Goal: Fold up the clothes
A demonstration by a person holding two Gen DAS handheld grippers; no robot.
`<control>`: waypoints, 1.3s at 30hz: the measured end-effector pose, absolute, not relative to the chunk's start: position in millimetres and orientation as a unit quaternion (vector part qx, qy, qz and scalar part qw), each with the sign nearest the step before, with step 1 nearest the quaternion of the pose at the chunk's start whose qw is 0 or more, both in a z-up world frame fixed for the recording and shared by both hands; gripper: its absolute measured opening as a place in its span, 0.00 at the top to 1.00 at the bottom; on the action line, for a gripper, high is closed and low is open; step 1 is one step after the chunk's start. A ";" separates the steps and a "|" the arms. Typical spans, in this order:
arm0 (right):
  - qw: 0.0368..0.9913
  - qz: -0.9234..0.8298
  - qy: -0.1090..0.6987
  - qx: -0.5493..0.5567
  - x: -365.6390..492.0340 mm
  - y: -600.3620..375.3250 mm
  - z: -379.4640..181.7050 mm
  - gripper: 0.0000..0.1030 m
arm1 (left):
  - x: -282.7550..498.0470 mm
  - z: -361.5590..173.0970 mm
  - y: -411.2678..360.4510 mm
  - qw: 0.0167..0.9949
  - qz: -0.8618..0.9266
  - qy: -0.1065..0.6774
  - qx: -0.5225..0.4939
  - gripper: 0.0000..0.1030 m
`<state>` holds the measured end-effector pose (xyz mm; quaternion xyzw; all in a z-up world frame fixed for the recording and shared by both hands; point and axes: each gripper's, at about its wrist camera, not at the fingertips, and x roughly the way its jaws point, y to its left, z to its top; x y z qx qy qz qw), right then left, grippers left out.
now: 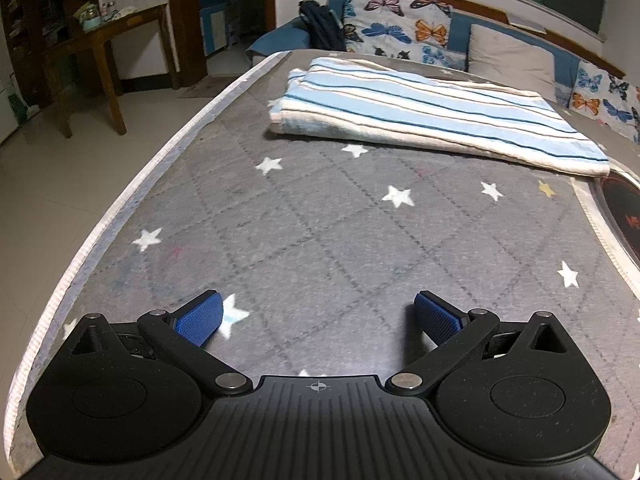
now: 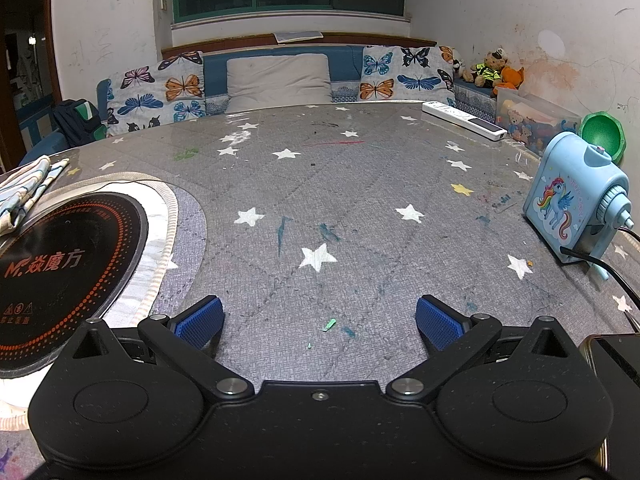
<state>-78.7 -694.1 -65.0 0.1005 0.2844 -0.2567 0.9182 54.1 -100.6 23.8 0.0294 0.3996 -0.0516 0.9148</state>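
Note:
A blue-and-white striped cloth [image 1: 432,116] lies folded flat on the grey star-patterned table [image 1: 312,232], far ahead of my left gripper [image 1: 318,320]. The left gripper is open and empty, low over the table's near part, its blue pads [image 1: 200,320] wide apart. A corner of the same cloth [image 2: 24,192] shows at the far left in the right wrist view. My right gripper [image 2: 320,322] is open and empty over the bare table surface [image 2: 340,200], well to the right of the cloth.
A black round induction plate [image 2: 60,264] is set in the table between the grippers. A blue unicorn pencil sharpener [image 2: 576,208] with a cable, a white power strip [image 2: 464,120], a green bowl [image 2: 602,132] and a phone [image 2: 616,364] sit at the right. A cushioned bench [image 2: 280,76] runs behind.

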 end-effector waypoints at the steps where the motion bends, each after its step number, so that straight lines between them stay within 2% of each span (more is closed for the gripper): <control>1: 0.918 -0.257 0.284 0.101 -78.7 -693.8 -65.1 0.00 | 55.2 23.3 -102.5 0.916 -0.055 0.397 0.030 0.00; 11: 0.918 -0.257 0.284 0.101 -78.8 -691.2 -66.0 0.00 | 86.2 21.1 -124.6 0.917 -0.097 0.385 0.044 0.00; 21: 0.918 -0.257 0.284 0.101 -78.6 -688.4 -67.0 0.00 | 108.1 8.7 -141.7 0.935 -0.106 0.335 0.048 0.00; 39: 0.918 -0.257 0.285 0.101 -79.2 -688.0 -65.5 0.00 | 108.3 7.9 -140.8 0.936 -0.105 0.333 0.043 0.00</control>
